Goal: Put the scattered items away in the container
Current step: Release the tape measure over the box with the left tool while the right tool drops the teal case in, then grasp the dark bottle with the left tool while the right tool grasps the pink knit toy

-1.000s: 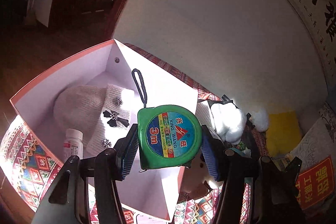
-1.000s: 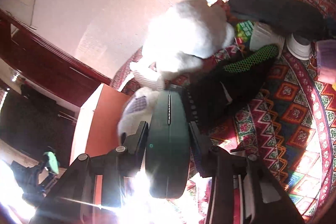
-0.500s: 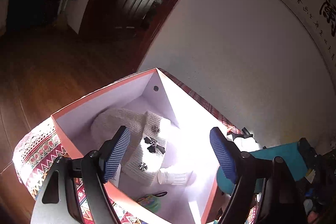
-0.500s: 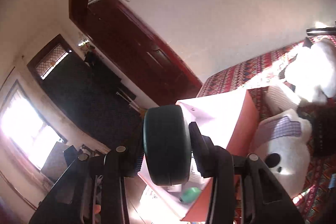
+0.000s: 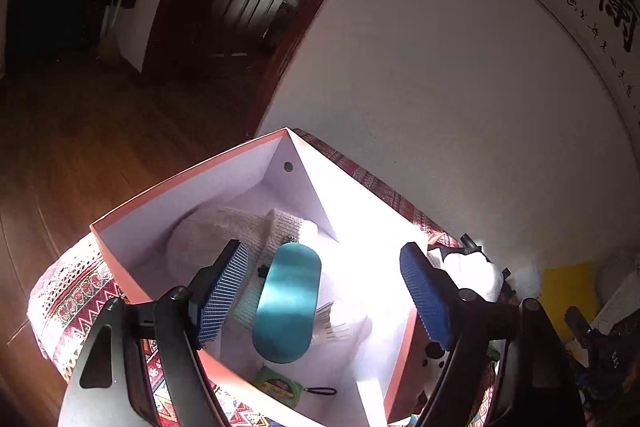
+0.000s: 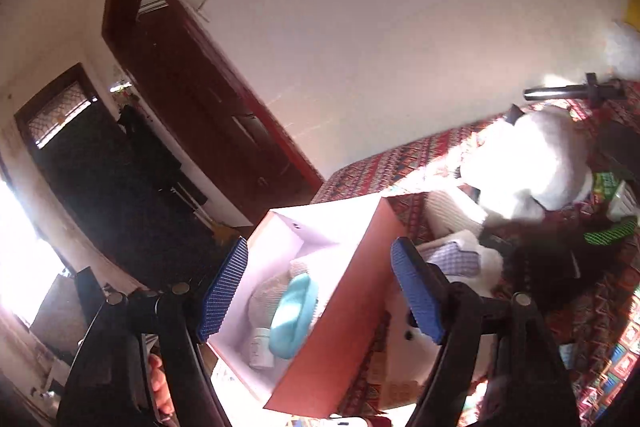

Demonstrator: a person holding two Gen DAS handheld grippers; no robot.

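A pink box with a white inside (image 5: pixel 240 155) stands on the patterned cloth. In it lie a beige knit hat (image 5: pixel 208 239), a teal oval case (image 5: pixel 286 303), a white bottle (image 6: pixel 260 347) and the green tape measure (image 5: pixel 280 385). My left gripper (image 5: pixel 324 291) is open and empty above the box. My right gripper (image 6: pixel 320 287) is open and empty above the box's rim (image 6: pixel 340 291); the teal case (image 6: pixel 294 315) lies below it.
A white plush toy (image 6: pixel 532 163), a checked white item (image 6: pixel 456 259), black and green mesh things (image 6: pixel 608 231) and a black rod (image 6: pixel 572 91) lie on the patterned table (image 6: pixel 600 331) right of the box. A white wall stands behind, a dark door at left.
The tape measure left my left gripper and lies in the box. My right gripper carried the teal case over the box, opened, and the case now lies inside.
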